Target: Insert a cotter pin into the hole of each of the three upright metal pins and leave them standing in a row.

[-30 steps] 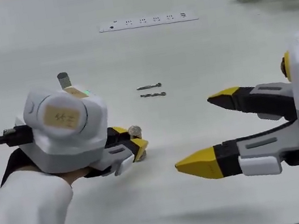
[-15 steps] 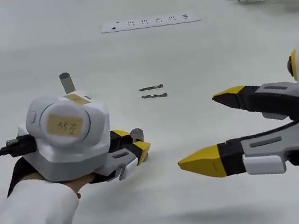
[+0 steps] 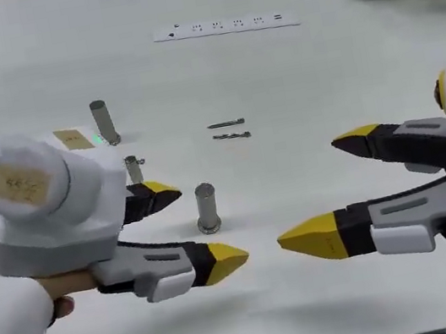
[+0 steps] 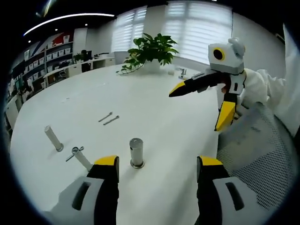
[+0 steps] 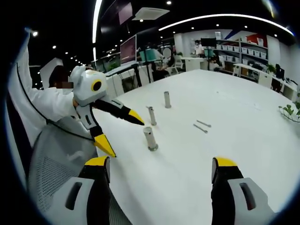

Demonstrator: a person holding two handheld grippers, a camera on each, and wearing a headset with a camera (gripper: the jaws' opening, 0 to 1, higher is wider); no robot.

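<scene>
Left gripper view showed the left gripper (image 4: 158, 164) with its jaws apart and the nearest metal pin (image 4: 136, 153) standing free at centre frame, just ahead of the tips. Half a second before, those jaws sat tight against it. They had let go and drawn back, leaving it upright but seemingly unpinned. The middle pin (image 4: 82, 158), lower left, carried a cotter pin (image 4: 74, 151). Two loose cotter pins (image 4: 108, 118) lay on the worktop (image 4: 164, 122). The right gripper (image 4: 194, 112) hung spread, holding nothing.

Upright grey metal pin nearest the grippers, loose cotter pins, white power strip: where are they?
Upright grey metal pin (image 3: 207, 208): head view, mid-shaft.
Loose cotter pins (image 3: 226, 123): head view, upper pin's shank.
White power strip (image 3: 225, 26): head view, top face.
</scene>
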